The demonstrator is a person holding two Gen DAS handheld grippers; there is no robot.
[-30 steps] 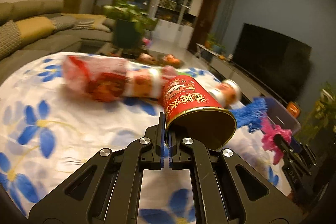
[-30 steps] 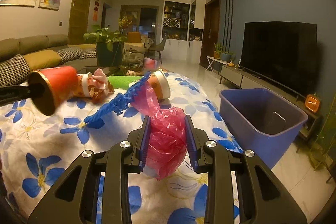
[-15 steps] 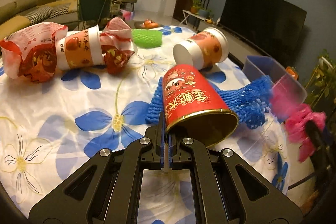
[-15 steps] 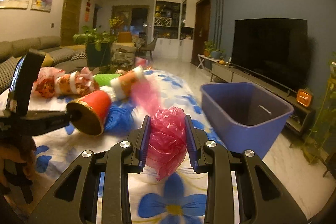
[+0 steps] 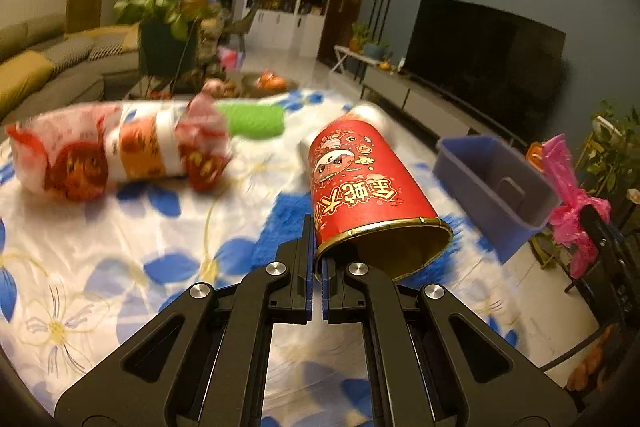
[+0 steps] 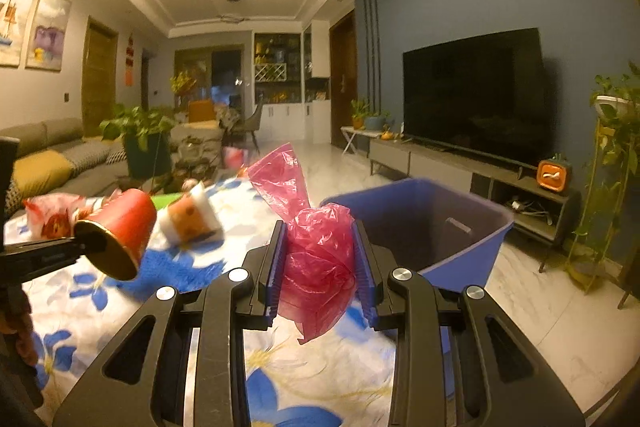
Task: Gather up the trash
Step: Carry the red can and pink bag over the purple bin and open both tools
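The blue bin (image 6: 432, 227) stands on the floor off the right edge of the table (image 6: 320, 379), directly ahead of the right hand-held gripper (image 6: 320, 263) and ahead-right of the left hand-held gripper (image 5: 316, 259); the right one is nearer. The red paper cup (image 5: 360, 183), pinched by its rim wall between the left's nearly closed jaws, points its long axis away, mouth toward the camera. The right's partly open jaws clamp a crumpled pink plastic bag (image 6: 316, 259).
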